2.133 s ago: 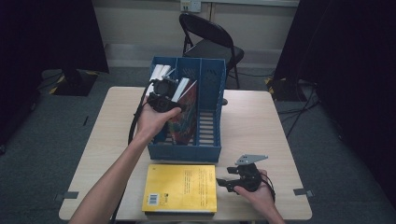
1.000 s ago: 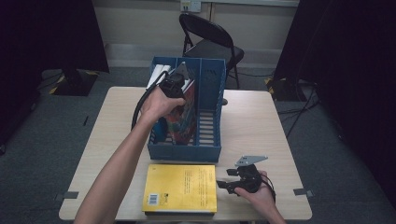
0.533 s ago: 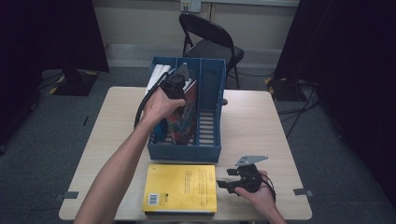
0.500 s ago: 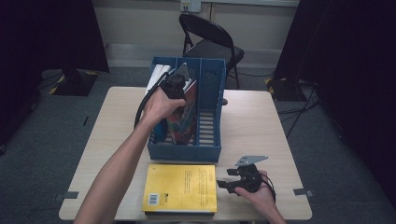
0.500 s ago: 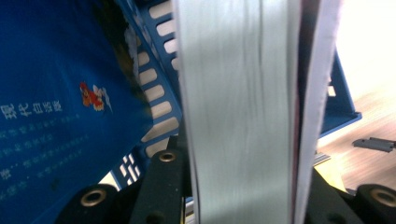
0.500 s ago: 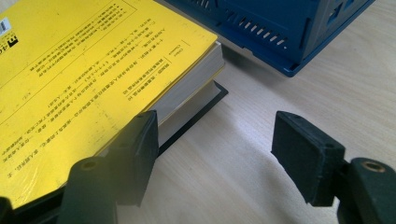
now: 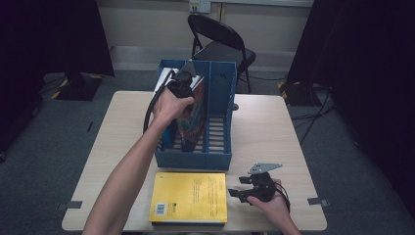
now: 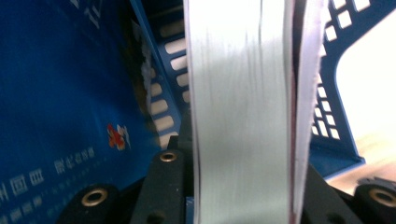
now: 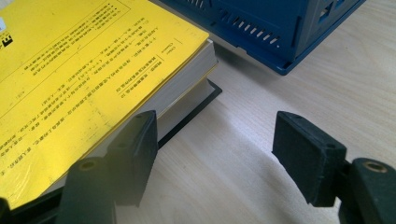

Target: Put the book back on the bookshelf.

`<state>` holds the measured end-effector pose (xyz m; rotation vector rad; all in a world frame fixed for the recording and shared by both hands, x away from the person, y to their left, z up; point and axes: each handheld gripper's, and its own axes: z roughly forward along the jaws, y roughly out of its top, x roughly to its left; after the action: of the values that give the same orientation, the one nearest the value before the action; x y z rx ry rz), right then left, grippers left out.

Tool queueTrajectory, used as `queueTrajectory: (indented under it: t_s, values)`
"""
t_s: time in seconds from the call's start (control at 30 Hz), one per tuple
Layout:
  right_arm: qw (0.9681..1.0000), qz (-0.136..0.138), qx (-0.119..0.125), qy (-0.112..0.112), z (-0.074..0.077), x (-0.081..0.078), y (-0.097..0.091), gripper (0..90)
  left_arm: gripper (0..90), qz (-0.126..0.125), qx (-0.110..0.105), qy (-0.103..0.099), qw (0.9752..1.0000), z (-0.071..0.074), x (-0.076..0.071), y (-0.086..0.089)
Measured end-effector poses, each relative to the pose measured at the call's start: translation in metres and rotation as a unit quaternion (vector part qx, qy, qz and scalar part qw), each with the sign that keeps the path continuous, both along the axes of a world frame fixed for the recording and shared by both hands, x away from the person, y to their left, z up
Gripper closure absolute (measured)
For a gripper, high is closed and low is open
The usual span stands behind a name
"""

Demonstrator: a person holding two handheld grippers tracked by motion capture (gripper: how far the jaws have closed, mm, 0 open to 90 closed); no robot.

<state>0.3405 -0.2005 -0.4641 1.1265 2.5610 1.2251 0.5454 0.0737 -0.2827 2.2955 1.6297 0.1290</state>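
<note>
So the left tongs (image 7: pixel 187 81) are up over the blue plastic slotted file rack (image 7: pixel 220 147), clamped on the top edge of a thick book with a colourful red-and-teal cover (image 7: pixel 192 120); in the left gripper view you can see the white page block (image 8: pixel 240 107) squeezed right between the 2 black jaws, so that's a real grip, and the jaws have just been closing in on it a little; the book stands upright in the rack's middle compartment, leaning a touch; another book with a dark blue cover (image 8: pixel 56 107) sits just beside it on the left of that view, in the next slot over as far as I can tell.

The right tongs (image 7: pixel 242 192) are down near the front edge of the pale wooden tabletop (image 7: pixel 274 122), jaws spread wide with nothing between them; in the right gripper view 1 jaw sits just beside the corner of a yellow paperback book with black print (image 7: pixel 190 197); can't tell if it actually touches; that yellow book lies flat on a thin black-edged thing (image 9: pixel 196 105) in front of the rack, close to it but apart.

A black folding metal chair (image 7: pixel 220 41) stands behind the tabletop.
</note>
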Motion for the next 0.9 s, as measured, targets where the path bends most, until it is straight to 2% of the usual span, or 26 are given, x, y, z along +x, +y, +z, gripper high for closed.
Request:
queueTrajectory:
  t_s: [0.03,0.13,0.37,0.53,0.67,0.77,0.9]
  values:
    - [1.0000,0.000,-0.001,0.001,0.000,0.001,0.000,30.4,74.2,0.001,0.007,-0.008,0.9999,-0.001,0.002,-0.004]
    - [1.0000,0.001,-0.002,0.003,-0.001,0.001,0.000,30.4,74.2,0.001,0.013,-0.011,0.9998,-0.001,0.006,-0.007]
    - [1.0000,0.004,-0.001,0.009,-0.003,0.001,-0.001,30.3,74.2,0.018,0.023,-0.020,0.9994,0.000,0.017,-0.012]
    - [0.9999,0.004,0.000,0.011,-0.002,0.000,-0.001,30.3,74.2,0.030,0.017,-0.024,0.9991,-0.002,0.024,-0.011]
    - [0.9999,0.006,-0.002,0.012,-0.004,0.000,-0.001,30.3,74.2,0.040,0.015,-0.029,0.9987,-0.004,0.024,-0.011]
    - [0.9999,0.009,-0.004,0.014,-0.004,0.001,0.000,30.3,74.1,0.035,0.013,-0.030,0.9988,-0.004,0.024,-0.011]
    - [0.9998,0.012,-0.004,0.013,-0.004,0.000,0.002,30.3,73.5,0.035,0.017,-0.043,0.9983,-0.003,0.021,-0.010]
